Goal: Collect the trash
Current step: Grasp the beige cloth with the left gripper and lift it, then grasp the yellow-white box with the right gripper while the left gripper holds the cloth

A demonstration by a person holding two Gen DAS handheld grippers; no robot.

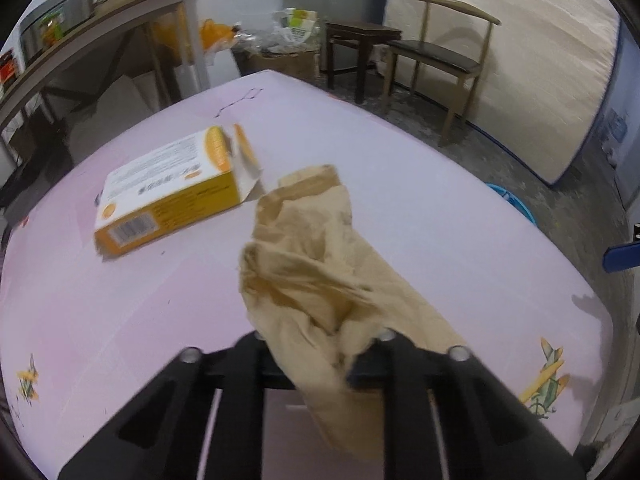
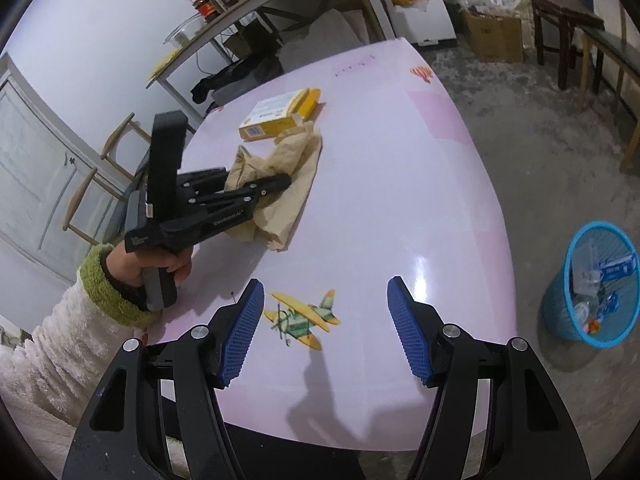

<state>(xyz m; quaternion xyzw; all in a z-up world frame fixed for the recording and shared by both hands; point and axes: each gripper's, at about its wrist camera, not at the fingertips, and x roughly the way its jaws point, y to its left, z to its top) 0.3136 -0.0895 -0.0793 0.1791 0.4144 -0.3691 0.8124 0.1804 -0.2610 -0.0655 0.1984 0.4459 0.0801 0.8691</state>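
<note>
A crumpled brown paper bag (image 1: pixel 316 264) lies on the pink table (image 1: pixel 420 208), and my left gripper (image 1: pixel 320 344) is shut on its near end. In the right wrist view the same left gripper (image 2: pixel 280 184), held by a hand in a green-cuffed white sleeve, pinches the paper bag (image 2: pixel 298 156). A yellow and white cardboard box (image 1: pixel 168 196) with an open flap lies just beyond the bag, also visible as the box (image 2: pixel 276 114). My right gripper (image 2: pixel 326 284) stands open over the near table edge, nothing between its blue pads.
A blue mesh waste basket (image 2: pixel 592 284) holding several bits of trash stands on the floor right of the table (image 2: pixel 400 140). A wooden chair (image 1: pixel 444 52) and dark stool (image 1: pixel 360 40) stand beyond the far edge. A cluttered shelf table (image 1: pixel 100 28) is at the left.
</note>
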